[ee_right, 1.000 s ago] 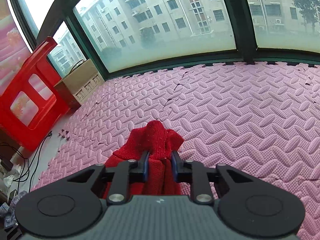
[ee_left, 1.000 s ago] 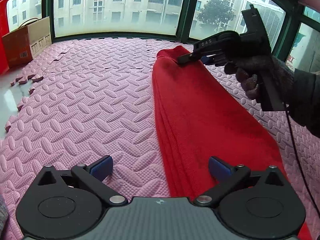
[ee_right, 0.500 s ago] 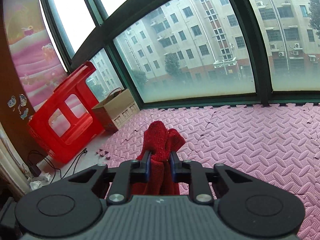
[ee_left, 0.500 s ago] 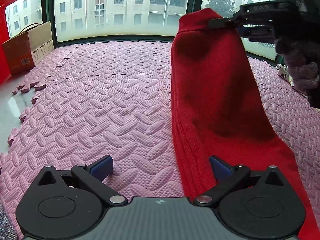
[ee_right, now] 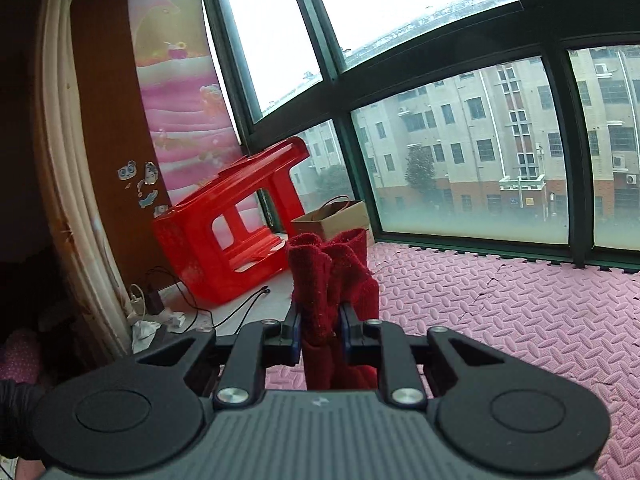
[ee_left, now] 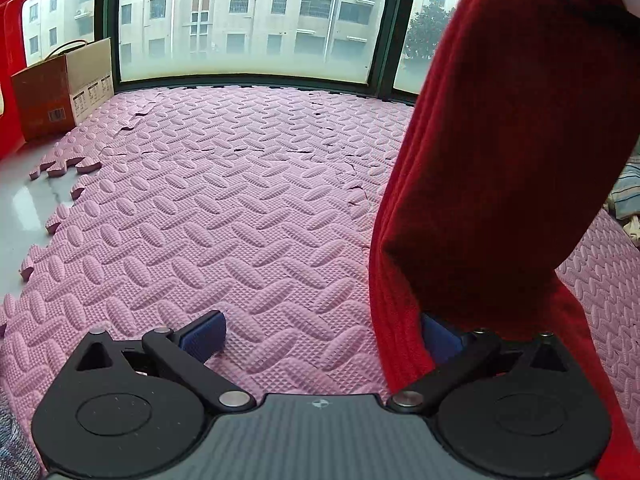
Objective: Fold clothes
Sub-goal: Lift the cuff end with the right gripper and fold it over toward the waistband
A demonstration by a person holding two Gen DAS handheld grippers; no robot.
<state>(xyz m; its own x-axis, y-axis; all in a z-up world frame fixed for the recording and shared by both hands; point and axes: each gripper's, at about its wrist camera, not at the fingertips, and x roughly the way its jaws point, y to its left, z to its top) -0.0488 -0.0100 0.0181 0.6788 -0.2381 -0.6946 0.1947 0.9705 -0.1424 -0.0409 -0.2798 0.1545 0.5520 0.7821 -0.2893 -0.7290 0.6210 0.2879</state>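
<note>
The right hand-held gripper (ee_right: 320,334) is pinching a bunched end of the red garment (ee_left: 500,152) between nearly closed jaws, the knit sticking out past the pads toward 12 o'clock. In the left wrist view that same garment is hanging as a tall drape at 2 o'clock, its top running out of frame, while its lower end is trailing on the pink foam floor mat (ee_left: 240,200) by the camera. Holding one end high is probably meant to let the cloth's own weight pull it straight, so it can be laid over for a fold.

The left hand-held gripper (ee_left: 320,334) is sitting low over the mat with its jaws spread wide and gripping nothing; the cloth's edge is lying against its right finger (ee_left: 440,340), which puts it in place to pin or catch the lower end.

A red plastic stool (ee_right: 236,232) and a cardboard box (ee_left: 64,88) are standing at 10 o'clock, well apart from the garment.
</note>
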